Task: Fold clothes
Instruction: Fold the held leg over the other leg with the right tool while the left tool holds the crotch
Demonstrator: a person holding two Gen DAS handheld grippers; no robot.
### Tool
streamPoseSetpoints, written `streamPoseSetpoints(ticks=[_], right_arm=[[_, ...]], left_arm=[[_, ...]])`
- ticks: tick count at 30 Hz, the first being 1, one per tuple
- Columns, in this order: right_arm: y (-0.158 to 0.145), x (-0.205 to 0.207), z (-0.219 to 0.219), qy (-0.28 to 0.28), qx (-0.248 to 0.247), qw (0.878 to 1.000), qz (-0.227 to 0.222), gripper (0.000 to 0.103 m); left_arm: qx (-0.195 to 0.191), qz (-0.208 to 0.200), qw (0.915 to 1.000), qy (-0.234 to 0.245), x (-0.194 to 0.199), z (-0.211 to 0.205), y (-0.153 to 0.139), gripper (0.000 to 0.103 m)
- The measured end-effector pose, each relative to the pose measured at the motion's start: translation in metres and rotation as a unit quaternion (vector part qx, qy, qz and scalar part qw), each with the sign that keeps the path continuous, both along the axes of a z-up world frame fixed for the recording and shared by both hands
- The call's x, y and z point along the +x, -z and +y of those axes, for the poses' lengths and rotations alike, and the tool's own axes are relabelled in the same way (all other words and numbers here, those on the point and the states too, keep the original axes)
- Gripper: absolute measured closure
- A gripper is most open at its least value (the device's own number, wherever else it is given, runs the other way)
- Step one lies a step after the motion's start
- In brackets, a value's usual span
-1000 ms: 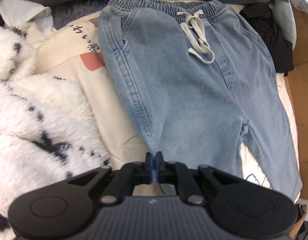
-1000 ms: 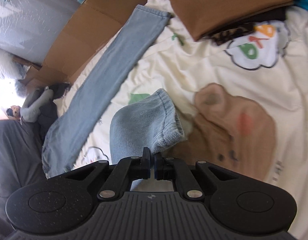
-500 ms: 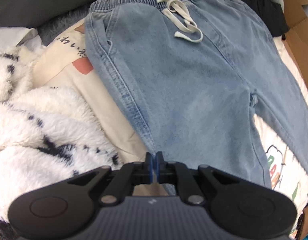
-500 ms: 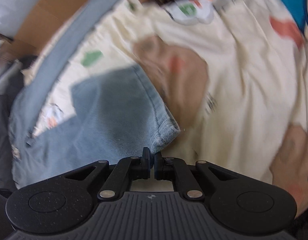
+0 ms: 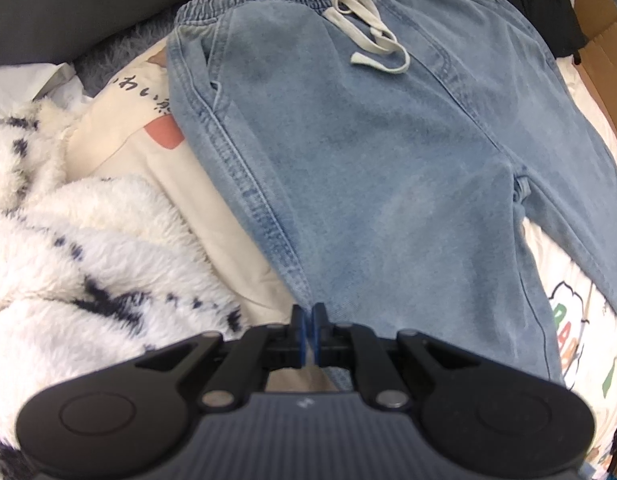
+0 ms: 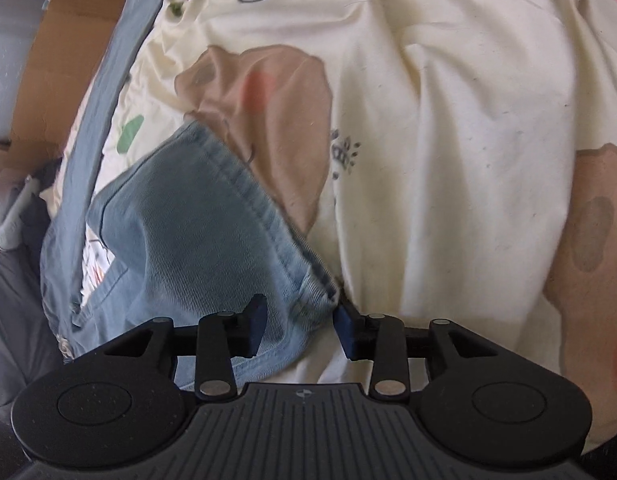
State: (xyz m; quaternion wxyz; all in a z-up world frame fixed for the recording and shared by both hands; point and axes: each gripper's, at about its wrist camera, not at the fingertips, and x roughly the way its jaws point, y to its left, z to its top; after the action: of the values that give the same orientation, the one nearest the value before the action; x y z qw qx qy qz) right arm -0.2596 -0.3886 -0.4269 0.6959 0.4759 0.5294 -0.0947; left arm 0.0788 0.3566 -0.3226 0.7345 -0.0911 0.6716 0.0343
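While the left gripper [image 5: 308, 334] is pinched on the outer seam of the jeans [image 5: 368, 168], the right gripper [image 6: 296, 326] stands wide apart around the leg hem [image 6: 268, 236], gripping nothing. Reads as mid leg-fold; a regrip looks due. Beyond, pale denim lies flat on the bedsheet [image 6: 448, 120], drawstring [image 5: 364, 28] knotted.

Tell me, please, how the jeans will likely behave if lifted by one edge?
The jeans will probably sag: the leg hem already bends limply. They look fairly heavy, being thick denim. They seem unlikely to slip from shut jaws, given the coarse weave.
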Motion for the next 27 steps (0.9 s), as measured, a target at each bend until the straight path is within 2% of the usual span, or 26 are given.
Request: streamPoseSetpoints(ticks=[5,10,11,12,13,14,22,27], right_arm=[[0.011,0.012,-0.01,-0.035,0.023,0.999,-0.018,0.06],[0.026,0.034,-0.012,-0.078,0.03,0.996,-0.006,0.061],[0.027,0.038,-0.012,-0.085,0.032,0.996,-0.005,0.061],[0.027,0.042,-0.012,-0.092,0.033,0.995,-0.001,0.067],[0.024,0.046,-0.011,-0.102,0.028,0.994,0.003,0.088],[0.018,0.048,-0.009,-0.112,0.02,0.994,0.005,0.094],[-0.035,0.062,0.001,-0.183,-0.047,0.982,0.019,0.095],[-0.063,0.041,-0.004,-0.182,-0.054,0.981,0.025,0.094]], left_arm=[[0.006,0.002,1.0,0.0,0.0,-0.002,0.002,0.1],[0.009,0.005,1.0,-0.001,0.0,-0.002,0.004,0.1],[0.008,0.006,0.9999,-0.003,0.0,-0.002,0.004,0.1],[0.007,0.006,0.9999,-0.003,0.0,-0.002,0.004,0.1],[0.007,0.007,0.9999,-0.003,0.0,-0.002,0.004,0.1],[0.007,0.008,0.9999,-0.003,-0.001,-0.002,0.004,0.1],[0.01,0.015,0.9997,0.015,0.003,-0.008,-0.002,0.1],[0.014,0.025,0.9993,0.022,0.002,-0.009,-0.007,0.1]])
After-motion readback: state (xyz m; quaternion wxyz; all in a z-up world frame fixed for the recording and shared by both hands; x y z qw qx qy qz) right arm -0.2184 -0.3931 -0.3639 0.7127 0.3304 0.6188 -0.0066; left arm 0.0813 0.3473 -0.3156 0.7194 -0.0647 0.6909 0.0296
